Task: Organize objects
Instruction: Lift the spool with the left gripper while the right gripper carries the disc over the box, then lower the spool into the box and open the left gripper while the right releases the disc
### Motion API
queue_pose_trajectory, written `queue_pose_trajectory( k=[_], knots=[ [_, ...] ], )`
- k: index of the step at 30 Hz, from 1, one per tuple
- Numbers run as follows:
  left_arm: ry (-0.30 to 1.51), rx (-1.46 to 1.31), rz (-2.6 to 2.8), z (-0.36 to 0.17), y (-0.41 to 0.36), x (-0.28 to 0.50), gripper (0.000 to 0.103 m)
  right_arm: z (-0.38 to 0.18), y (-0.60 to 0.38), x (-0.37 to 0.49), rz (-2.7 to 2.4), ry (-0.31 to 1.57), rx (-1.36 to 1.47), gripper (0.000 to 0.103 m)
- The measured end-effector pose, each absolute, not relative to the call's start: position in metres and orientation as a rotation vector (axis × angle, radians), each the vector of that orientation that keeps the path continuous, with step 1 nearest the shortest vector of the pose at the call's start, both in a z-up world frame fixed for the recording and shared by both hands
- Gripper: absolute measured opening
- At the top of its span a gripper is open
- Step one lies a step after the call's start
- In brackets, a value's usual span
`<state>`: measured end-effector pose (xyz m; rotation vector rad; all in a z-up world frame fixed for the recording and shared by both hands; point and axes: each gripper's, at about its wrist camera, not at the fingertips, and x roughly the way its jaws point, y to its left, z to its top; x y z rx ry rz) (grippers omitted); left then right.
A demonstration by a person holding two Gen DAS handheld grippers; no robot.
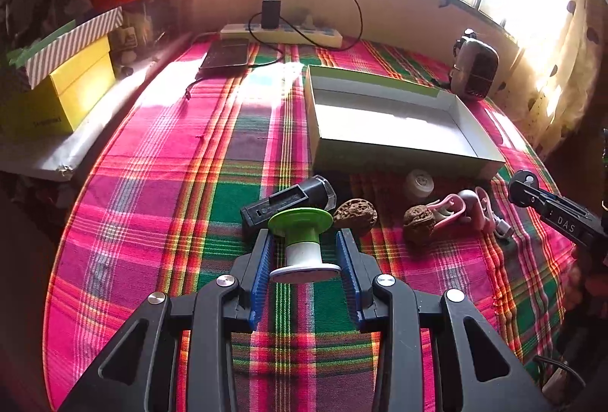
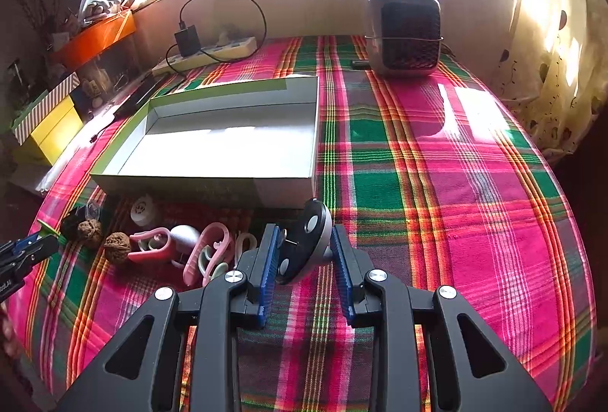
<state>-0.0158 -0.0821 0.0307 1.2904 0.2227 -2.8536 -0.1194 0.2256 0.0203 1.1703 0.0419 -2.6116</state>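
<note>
Above a pink-and-green plaid tablecloth, the left gripper clamps its blue ribbed pads on a small spool with a green top flange, white core and white bottom flange, its long axis pointing away from the camera and slightly upward. The right gripper, jaws narrowly set, clamps a black-and-silver rounded disc-shaped gadget tilted on edge (black face to the left pad). Just beyond lie two wrinkled brown walnuts, pink plastic clips, a small white round cap and a black rectangular device. Behind them sits an open white cardboard box with green rim. Farther back stand a silver portable heater and a white power strip.
</note>
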Motion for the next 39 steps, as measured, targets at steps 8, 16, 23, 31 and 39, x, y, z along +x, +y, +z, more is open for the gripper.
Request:
queue_pose_trajectory(
  k=[8, 16, 23, 31, 39],
  knots=[
    [0.227, 1.299, -2.897, 0.044, -0.075, -0.039, 0.032, 0.036, 0.225, -0.129, -2.607, 0.018, 1.137, 0.029],
    [0.233, 1.303, -2.952, 0.055, -0.065, -0.069, 0.032, 0.047, 0.215, -0.148, -2.591, 0.014, 1.119, 0.029],
    [0.201, 1.318, -2.975, 0.06, -0.062, -0.106, 0.032, 0.051, 0.199, -0.171, -2.579, 0.047, 1.106, 0.029],
    [0.18, 1.35, -2.988, 0.057, -0.063, -0.15, 0.032, 0.048, 0.183, -0.207, -2.561, 0.052, 1.114, 0.029],
    [0.157, 1.407, -2.968, 0.044, -0.059, -0.193, 0.032, 0.034, 0.169, -0.242, -2.542, 0.064, 1.151, 0.029]
  ],
)
